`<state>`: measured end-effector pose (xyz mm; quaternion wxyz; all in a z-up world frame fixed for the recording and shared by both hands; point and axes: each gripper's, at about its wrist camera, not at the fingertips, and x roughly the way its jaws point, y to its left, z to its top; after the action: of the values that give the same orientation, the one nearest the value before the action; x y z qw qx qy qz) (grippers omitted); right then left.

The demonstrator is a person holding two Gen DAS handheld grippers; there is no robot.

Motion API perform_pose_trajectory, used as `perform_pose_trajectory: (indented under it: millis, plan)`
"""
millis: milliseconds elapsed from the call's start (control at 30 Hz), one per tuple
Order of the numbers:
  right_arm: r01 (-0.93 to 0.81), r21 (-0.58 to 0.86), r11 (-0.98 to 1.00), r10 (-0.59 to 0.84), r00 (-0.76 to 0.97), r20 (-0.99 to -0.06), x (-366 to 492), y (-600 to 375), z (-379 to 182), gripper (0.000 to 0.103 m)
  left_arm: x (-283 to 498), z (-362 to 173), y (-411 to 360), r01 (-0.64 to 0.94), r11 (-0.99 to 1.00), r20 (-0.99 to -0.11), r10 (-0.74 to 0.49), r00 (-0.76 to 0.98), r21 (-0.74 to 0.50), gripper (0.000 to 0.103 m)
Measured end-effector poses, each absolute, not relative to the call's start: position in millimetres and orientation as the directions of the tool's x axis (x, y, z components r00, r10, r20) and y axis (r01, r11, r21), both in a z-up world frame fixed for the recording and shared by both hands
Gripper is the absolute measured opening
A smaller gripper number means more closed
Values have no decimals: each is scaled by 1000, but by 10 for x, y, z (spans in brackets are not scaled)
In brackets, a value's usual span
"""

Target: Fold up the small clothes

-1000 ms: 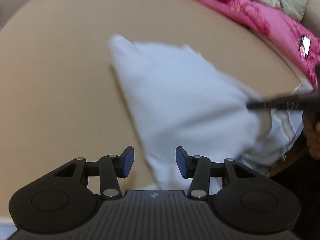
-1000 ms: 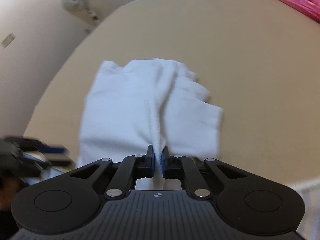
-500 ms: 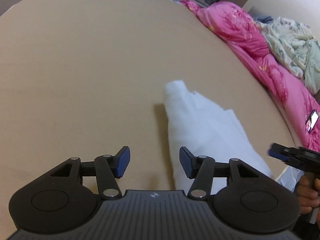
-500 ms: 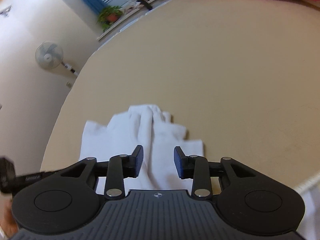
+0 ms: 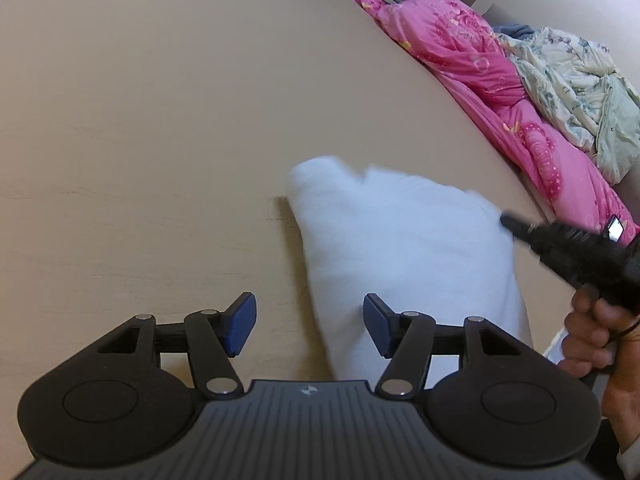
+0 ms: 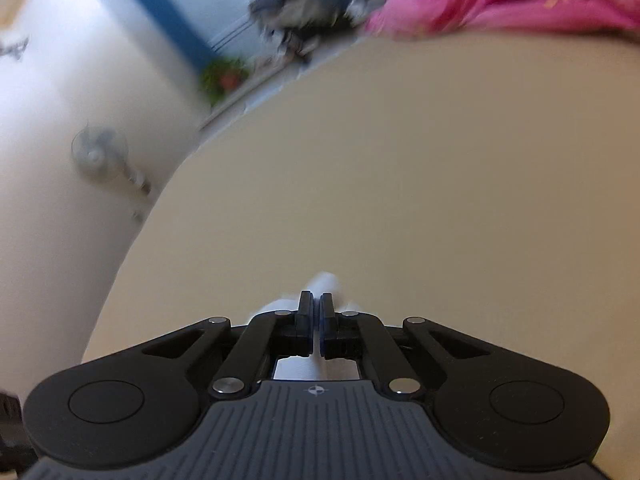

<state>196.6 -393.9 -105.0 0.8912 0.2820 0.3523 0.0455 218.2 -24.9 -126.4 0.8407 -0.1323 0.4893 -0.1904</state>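
Note:
A small white garment (image 5: 404, 248) lies folded on the tan table (image 5: 160, 120), just ahead and to the right of my left gripper (image 5: 310, 326), which is open and empty above the garment's left edge. My right gripper (image 6: 316, 314) is shut with nothing seen between its pads; only a bit of the white garment (image 6: 324, 282) shows beyond and under its tips. In the left wrist view the right gripper (image 5: 560, 248) hangs over the garment's right side, held by a hand.
A pink quilt (image 5: 480, 76) and a pale floral blanket (image 5: 572, 92) lie along the table's far right edge. A phone (image 5: 616, 229) rests by the quilt. A wall fan (image 6: 96, 152) and a plant (image 6: 224, 76) stand beyond the table.
My right gripper let go of the garment, opened, then shut again and tilted upward. My left gripper stayed open and drew back from the garment.

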Motion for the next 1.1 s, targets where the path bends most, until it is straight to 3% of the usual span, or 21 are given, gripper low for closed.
perform_pose_trajectory:
  millis: [100, 167, 200, 300, 367, 433, 533, 633, 833, 867, 933, 967, 1000, 1100]
  plan:
    - [231, 351, 907, 137, 626, -767, 2040, -3918, -1299, 2, 2213, -1332, -282, 191, 893, -781, -450, 434, -408, 68]
    - [226, 366, 903, 168, 598, -784, 2060, -3935, -1367, 4, 2221, -1359, -313, 189, 890, -782, -455, 426, -415, 69]
    - [232, 354, 906, 150, 607, -781, 2040, -3946, -1331, 9, 2229, -1350, -323, 191, 887, -779, -460, 426, -420, 70]
    - [247, 419, 874, 149, 684, -714, 1879, -4096, -1138, 43, 2251, -1337, -313, 196, 855, -748, -516, 418, -480, 77]
    - [219, 495, 841, 218, 700, -680, 1776, -4181, -1088, 49, 2291, -1379, -311, 185, 831, -734, -551, 397, -524, 78]
    - [155, 538, 829, 325, 649, -688, 1726, -4175, -1130, 64, 2339, -1460, -349, 170, 823, -740, -563, 368, -541, 78]
    - [115, 458, 882, 347, 498, -795, 1722, -4039, -1379, 66, 2436, -1601, -414, 138, 796, -732, -599, 326, -590, 79]
    - [142, 460, 876, 349, 471, -810, 1709, -4061, -1532, 71, 2531, -1711, -477, 112, 776, -721, -622, 305, -621, 79]
    - [159, 489, 857, 366, 480, -797, 1643, -4154, -1556, 69, 2637, -1815, -585, 101, 761, -703, -634, 323, -640, 81]
    - [156, 487, 859, 363, 484, -796, 1653, -4133, -1555, 65, 2634, -1808, -603, 104, 768, -707, -626, 330, -632, 78]
    - [144, 510, 848, 383, 499, -778, 1652, -4096, -1502, 35, 2605, -1768, -640, 118, 797, -726, -592, 350, -592, 60]
    - [140, 519, 843, 389, 508, -769, 1630, -4076, -1429, 30, 2592, -1718, -658, 135, 810, -733, -577, 360, -571, 45]
    - [131, 517, 846, 388, 514, -765, 1654, -4016, -1419, 26, 2578, -1655, -674, 154, 818, -735, -568, 371, -554, 37]
    - [105, 487, 867, 362, 540, -760, 1681, -3866, -1361, 20, 2506, -1317, -709, 252, 835, -712, -549, 437, -489, 33]
